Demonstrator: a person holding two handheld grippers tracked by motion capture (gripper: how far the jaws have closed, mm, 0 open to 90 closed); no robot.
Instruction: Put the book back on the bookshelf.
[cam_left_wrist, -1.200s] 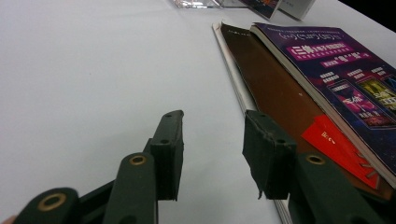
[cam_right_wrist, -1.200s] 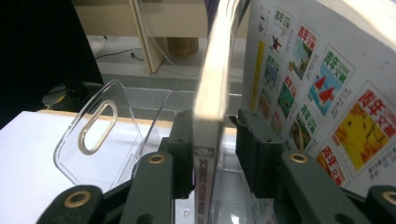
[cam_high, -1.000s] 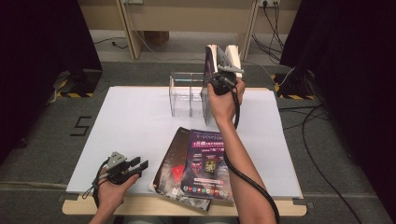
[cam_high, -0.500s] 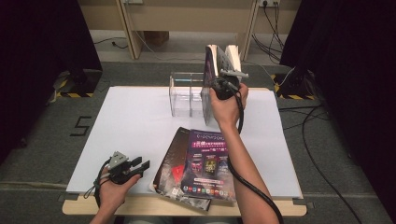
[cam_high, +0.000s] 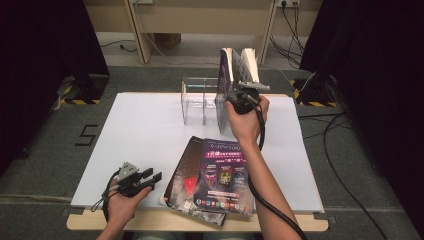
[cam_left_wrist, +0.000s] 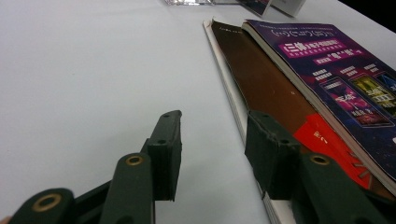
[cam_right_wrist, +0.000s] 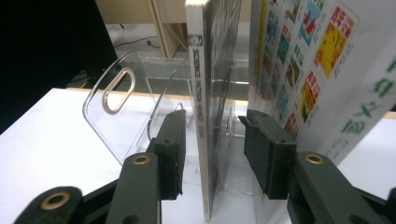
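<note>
The right gripper (cam_high: 235, 95) is up at the far side of the white table (cam_high: 140, 130), right by the clear plastic rack (cam_high: 200, 97). A thin dark book (cam_right_wrist: 205, 93) stands up straight in the rack, w/ its spine facing the gripper cam. The jaws sit one on each side of that book, but the pads don't press on it; there's a gap on both sides, so the book is let go and stands by itself. Those jaws have just been opening wider, w/ the book still between them. Just beside it, on the right in the right gripper view, a white book (cam_right_wrist: 327, 70) w/ lots of small colored pics on its cover leans a bit. In the high view both books stick up tall out of the rack. The left gripper (cam_high: 145, 179) is down at the near edge of the table, held in the person's left hand (cam_high: 122, 202). Its jaws are apart & hold nothing; only bare table shows between them in the left gripper view. Just beside its right jaw lies a stack of flat books: a purple book (cam_high: 225, 172) on top & a brown and red book (cam_left_wrist: 275, 93) under it, close to the table's near edge. The 2 grippers are well apart.
</note>
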